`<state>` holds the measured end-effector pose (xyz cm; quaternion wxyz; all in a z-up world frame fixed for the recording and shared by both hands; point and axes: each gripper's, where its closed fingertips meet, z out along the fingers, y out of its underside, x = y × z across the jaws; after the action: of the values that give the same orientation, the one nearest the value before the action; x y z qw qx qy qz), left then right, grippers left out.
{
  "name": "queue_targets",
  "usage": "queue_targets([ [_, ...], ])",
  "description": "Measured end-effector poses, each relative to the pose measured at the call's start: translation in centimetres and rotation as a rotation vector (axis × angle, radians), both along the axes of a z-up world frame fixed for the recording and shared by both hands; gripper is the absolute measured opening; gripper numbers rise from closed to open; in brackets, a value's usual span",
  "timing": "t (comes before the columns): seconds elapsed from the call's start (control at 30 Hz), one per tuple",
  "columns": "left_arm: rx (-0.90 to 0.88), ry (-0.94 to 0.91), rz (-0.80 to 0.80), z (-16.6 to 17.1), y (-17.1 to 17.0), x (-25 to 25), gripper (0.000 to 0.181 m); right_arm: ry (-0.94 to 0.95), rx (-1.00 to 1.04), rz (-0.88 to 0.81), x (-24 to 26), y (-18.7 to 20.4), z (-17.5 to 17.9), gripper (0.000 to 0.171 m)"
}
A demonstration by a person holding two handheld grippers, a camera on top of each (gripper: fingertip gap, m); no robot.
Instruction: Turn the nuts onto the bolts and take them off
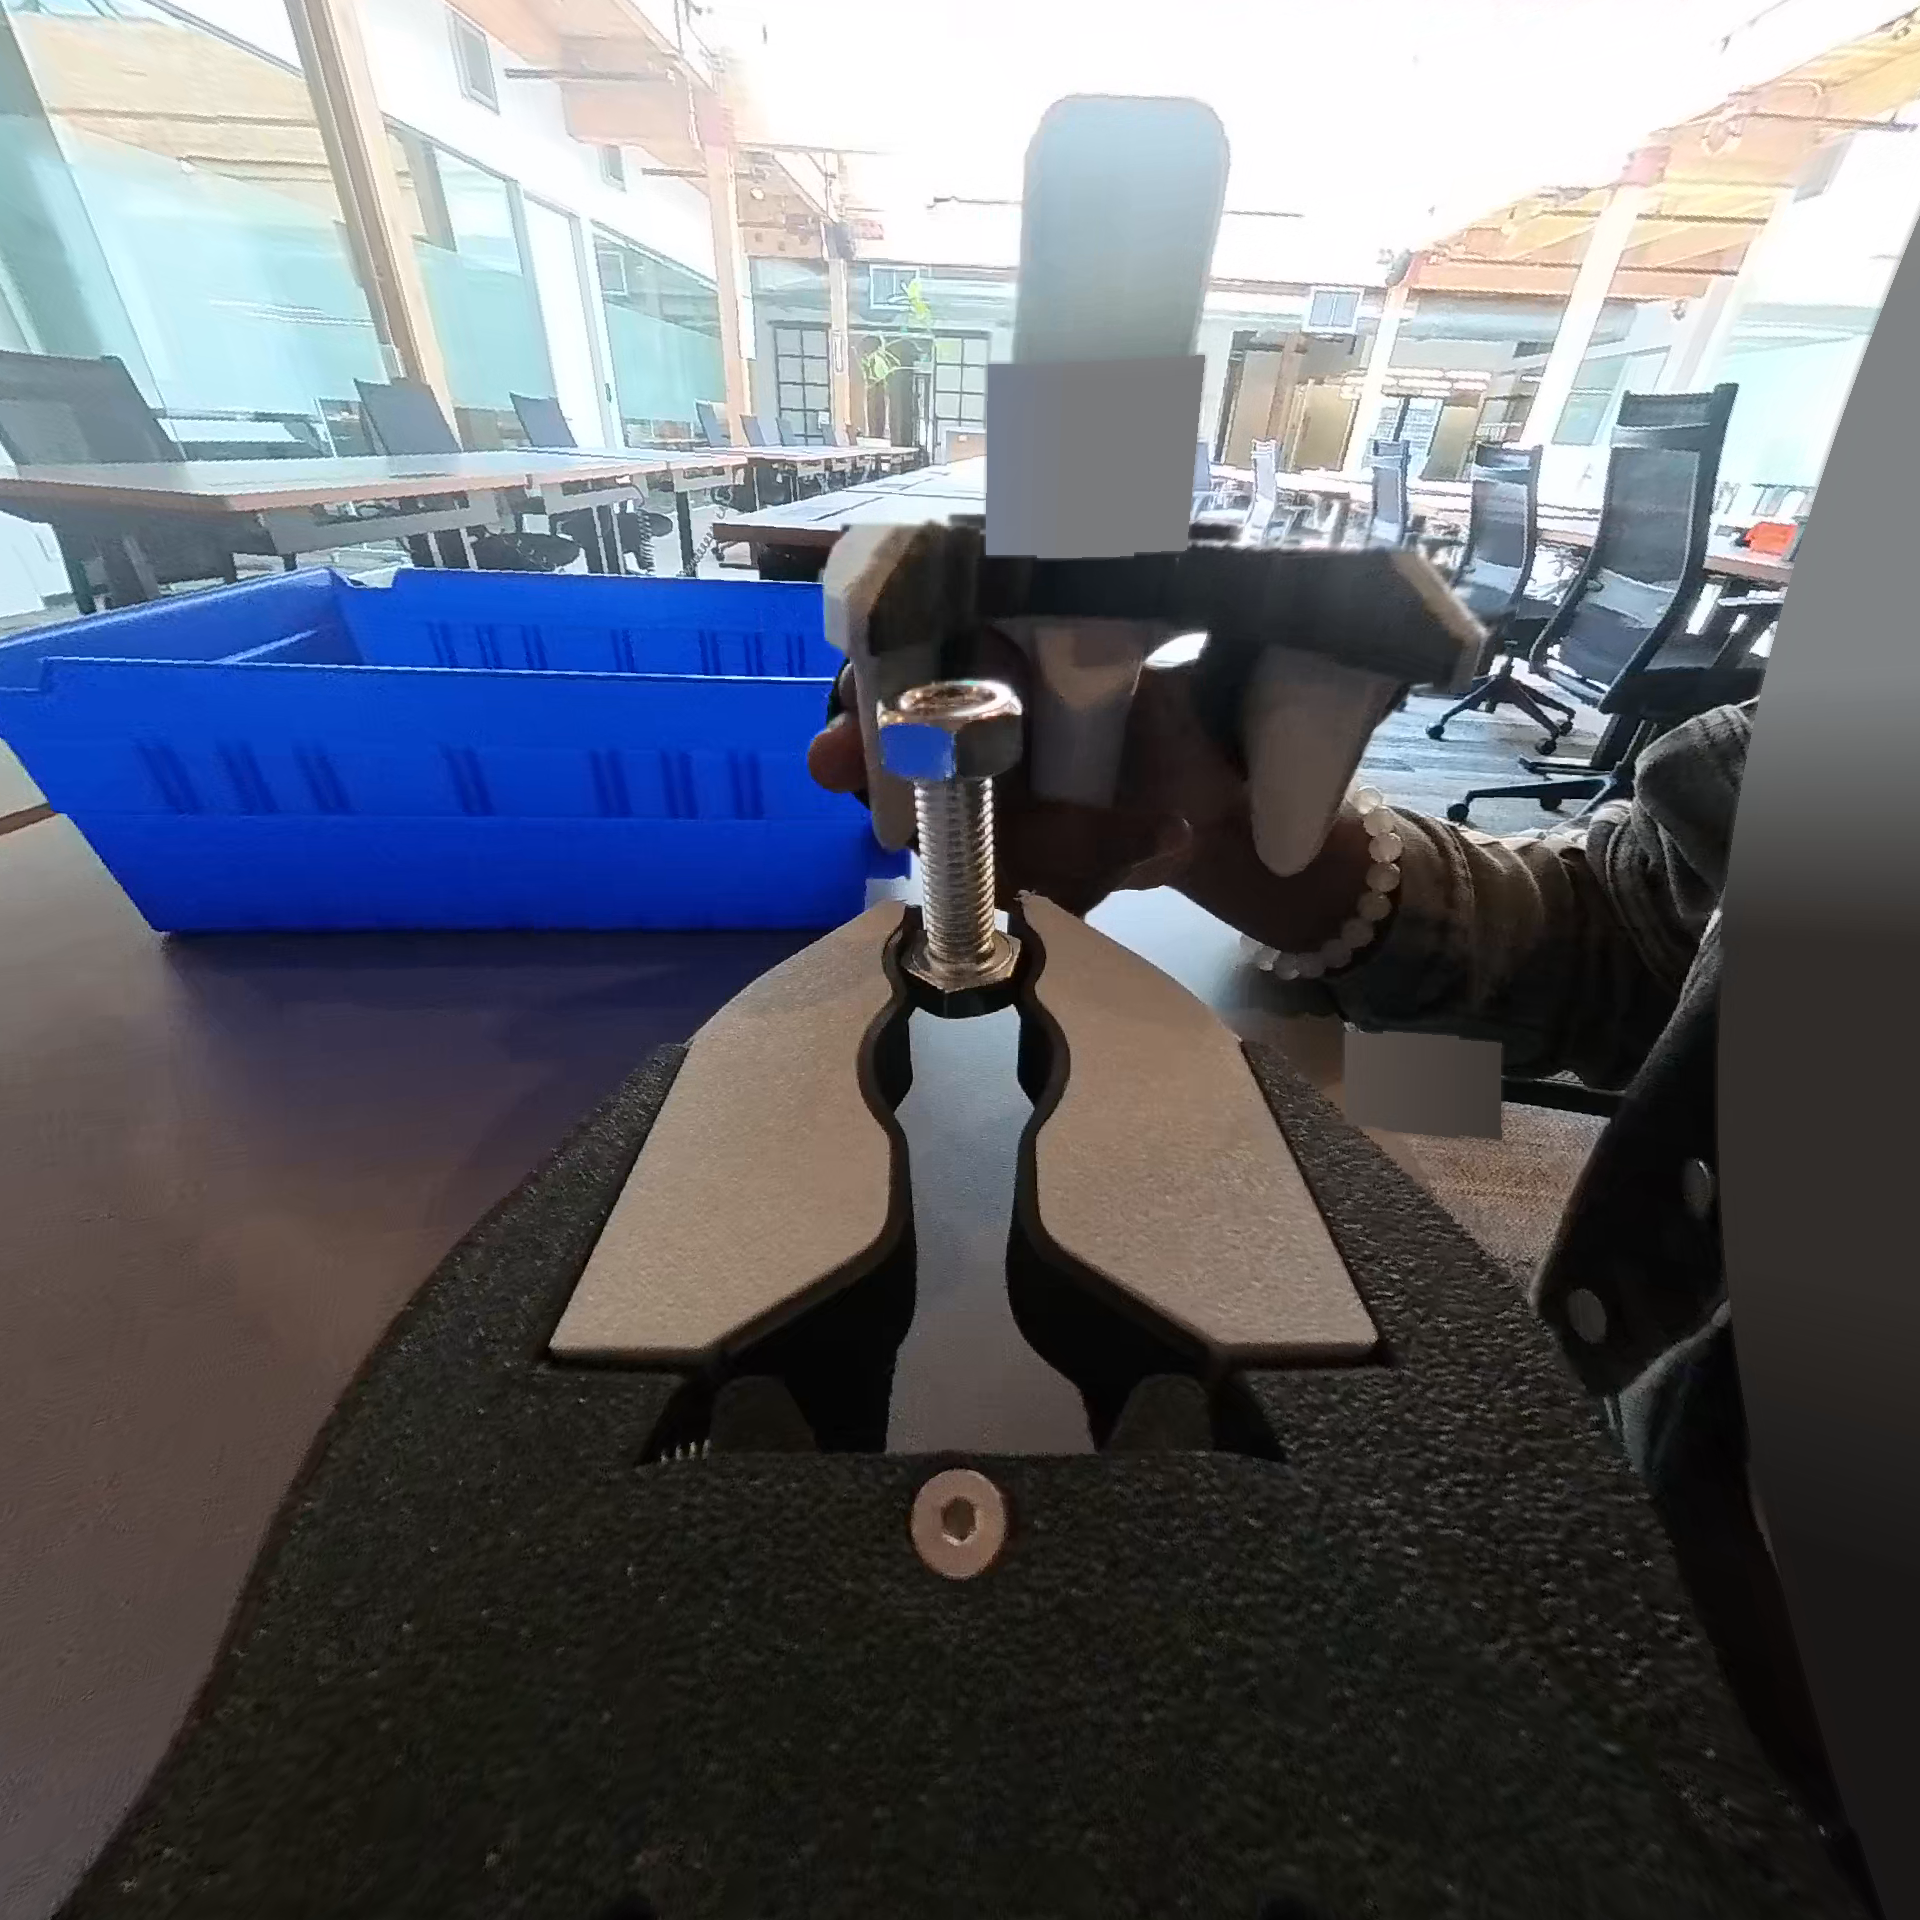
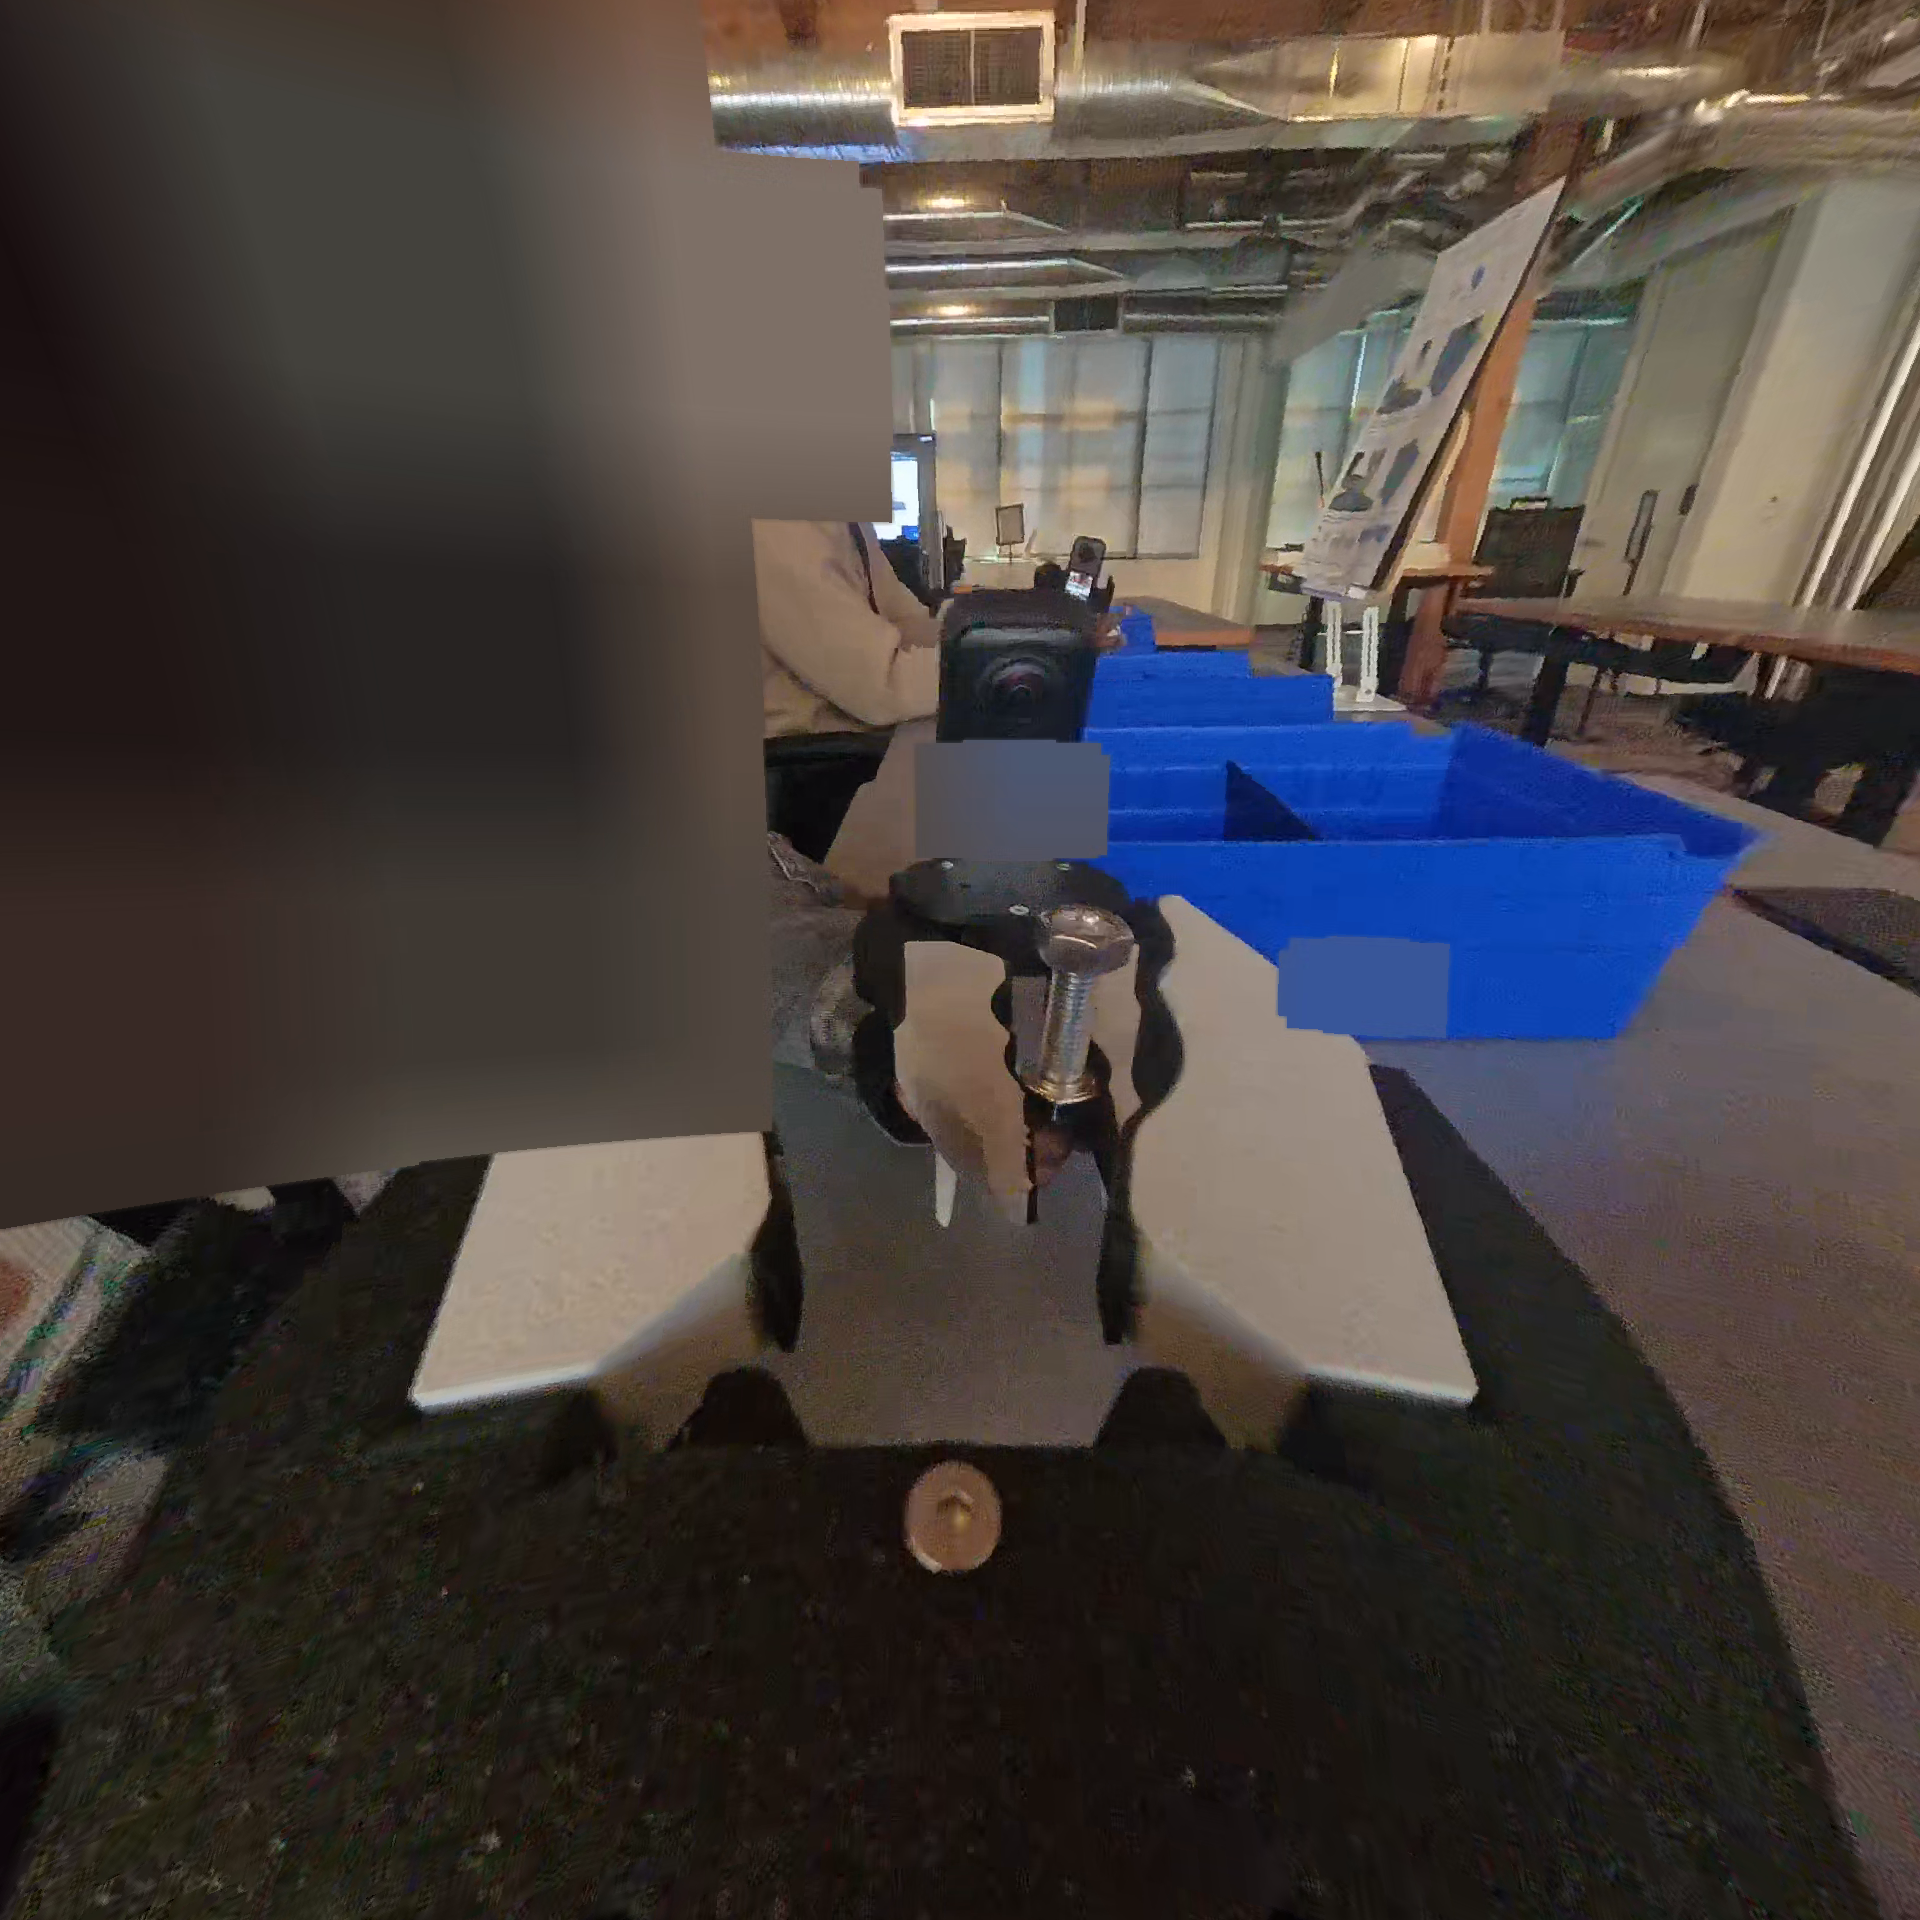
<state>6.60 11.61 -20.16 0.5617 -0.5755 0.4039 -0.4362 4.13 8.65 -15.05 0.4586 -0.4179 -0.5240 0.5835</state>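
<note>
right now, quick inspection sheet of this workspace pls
surface: dark table, bare around the work.
job's things: bolt upright, nut at its top end.
clutter: nothing seen.
grippers: left claw shut on the bolt's lower hex end; right claw open, one finger beside the nut.
cables: nothing seen.
surroundings: blue bin on the table behind the bolt; desks and office chairs beyond; a person and a poster board in the right wrist view.
</note>
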Motion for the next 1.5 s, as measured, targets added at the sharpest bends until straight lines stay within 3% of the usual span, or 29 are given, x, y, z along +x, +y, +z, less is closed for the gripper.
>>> queue_targets([
  [0.3,0.008,0.0,0.006,0.0,0.0,0.0,0.015,-0.034,0.014,-0.001,-0.4,-0.2,-0.6,0.066],
  [0.33,0.004,-0.001,0.022,0.0,0.3,-0.1,0.015,-0.023,0.038,0.006,0.0,-0.3,-0.5,0.055],
  [0.37,-0.01,-0.005,0.024,0.0,0.4,-0.1,0.015,0.014,0.067,0.041,0.6,-0.8,0.0,0.023],
  [0.4,-0.015,-0.007,0.021,0.0,0.4,-0.2,0.015,0.074,0.077,0.066,1.2,-1.2,0.7,0.001],
  [0.43,-0.005,-0.006,0.012,0.1,0.2,-0.1,0.015,0.114,0.071,0.053,1.6,-0.9,1.2,0.0],
  [0.5,0.01,0.005,0.004,0.0,0.0,0.0,0.015,0.093,0.046,0.002,1.6,0.1,1.0,0.002],
  [0.6,0.008,0.01,0.0,-0.1,0.0,0.1,0.015,0.007,0.0,-0.064,0.3,1.2,-0.1,0.058],
  [0.67,0.009,0.008,-0.004,-0.1,-0.1,0.1,0.015,-0.065,-0.002,-0.037,-0.6,0.7,-1.1,0.072],
  [0.8,0.014,0.009,0.006,0.0,0.0,0.1,0.015,-0.075,0.039,-0.036,-0.6,0.4,-1.3,0.054],
  [0.83,0.013,0.01,0.012,-0.1,0.1,0.1,0.015,-0.06,0.053,-0.04,-0.1,0.6,-1.1,0.039],
  [0.87,0.004,0.009,0.013,-0.1,0.1,0.1,0.015,-0.016,0.068,-0.016,0.6,0.3,-0.6,0.006],
  [0.9,0.0,0.007,0.007,-0.1,0.1,0.1,0.015,0.042,0.063,-0.005,1.2,0.2,0.2,0.0],
  [1.0,0.011,0.016,0.001,-0.1,-0.1,0.2,0.015,0.046,0.019,-0.07,1.3,1.6,0.4,0.0],
  [1.1,0.019,0.02,-0.007,-0.2,-0.2,0.3,0.015,-0.014,0.004,-0.1,0.0,1.9,-0.4,0.055],
  [1.2,0.021,0.024,-0.01,-0.2,-0.3,0.3,0.015,-0.09,0.018,-0.074,-1.0,1.3,-1.5,0.067],
  [1.33,0.017,0.018,-0.002,-0.1,-0.2,0.2,0.015,-0.079,0.042,-0.059,-0.8,0.9,-1.4,0.052],
  [1.4,0.016,0.013,0.005,-0.1,-0.1,0.1,0.015,-0.061,0.052,-0.061,-0.1,1.1,-1.1,0.03],
  [1.43,0.01,0.011,0.005,-0.1,0.0,0.1,0.015,-0.026,0.063,-0.037,0.5,0.8,-0.7,0.001],
  [1.5,0.013,0.014,0.002,-0.1,-0.1,0.2,0.015,0.045,0.037,-0.024,1.4,0.8,0.3,0.0],
])
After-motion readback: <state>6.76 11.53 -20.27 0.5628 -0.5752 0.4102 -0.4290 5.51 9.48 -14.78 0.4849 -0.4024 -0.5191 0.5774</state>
